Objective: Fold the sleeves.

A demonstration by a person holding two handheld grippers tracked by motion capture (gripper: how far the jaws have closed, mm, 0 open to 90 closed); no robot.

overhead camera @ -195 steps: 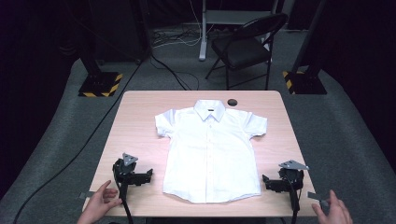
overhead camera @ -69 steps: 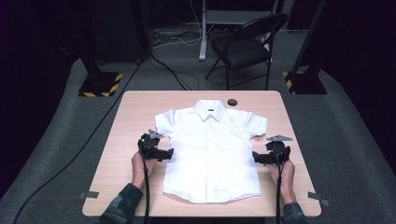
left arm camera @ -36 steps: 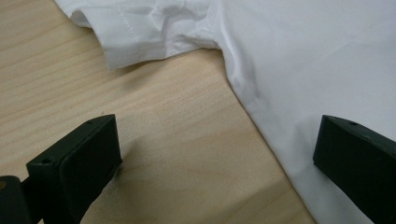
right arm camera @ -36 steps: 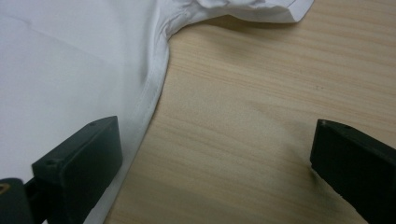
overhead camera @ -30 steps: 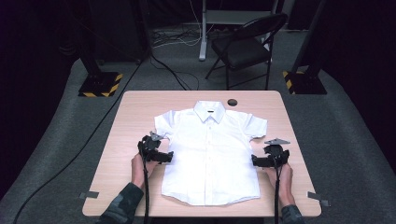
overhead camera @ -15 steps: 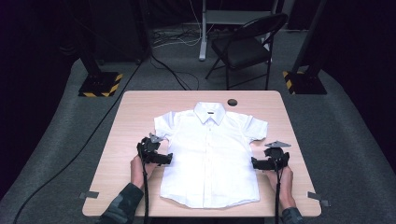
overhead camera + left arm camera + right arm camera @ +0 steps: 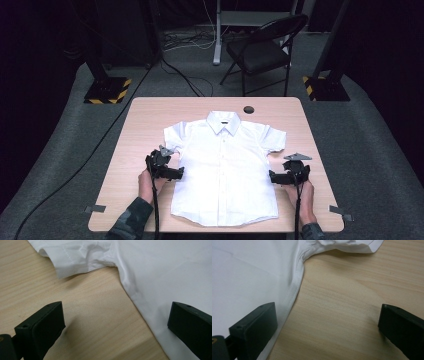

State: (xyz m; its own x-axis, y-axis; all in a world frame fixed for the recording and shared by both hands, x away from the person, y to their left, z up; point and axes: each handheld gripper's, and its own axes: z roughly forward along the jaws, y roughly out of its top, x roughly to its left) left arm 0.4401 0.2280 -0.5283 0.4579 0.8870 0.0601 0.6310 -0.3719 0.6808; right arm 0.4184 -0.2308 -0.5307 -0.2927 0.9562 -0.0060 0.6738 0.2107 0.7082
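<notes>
A white short-sleeved shirt lies flat and buttoned on the wooden table, collar at the far side. My left gripper is at the shirt's left side seam below the sleeve. In the left gripper view it is open: one jaw over bare wood, the other over the shirt, the seam edge between them. My right gripper mirrors it at the right side seam. In the right gripper view it is open, straddling the edge of the shirt, with the sleeve just ahead.
A small dark round object rests on the table beyond the collar. Grey tape strips mark the near corners. A black folding chair, stand bases and floor cables lie behind the table.
Both grippers came from the near table edge up to the shirt's sides, then slid slightly back toward the person along the side seams. The shirt has not moved.
</notes>
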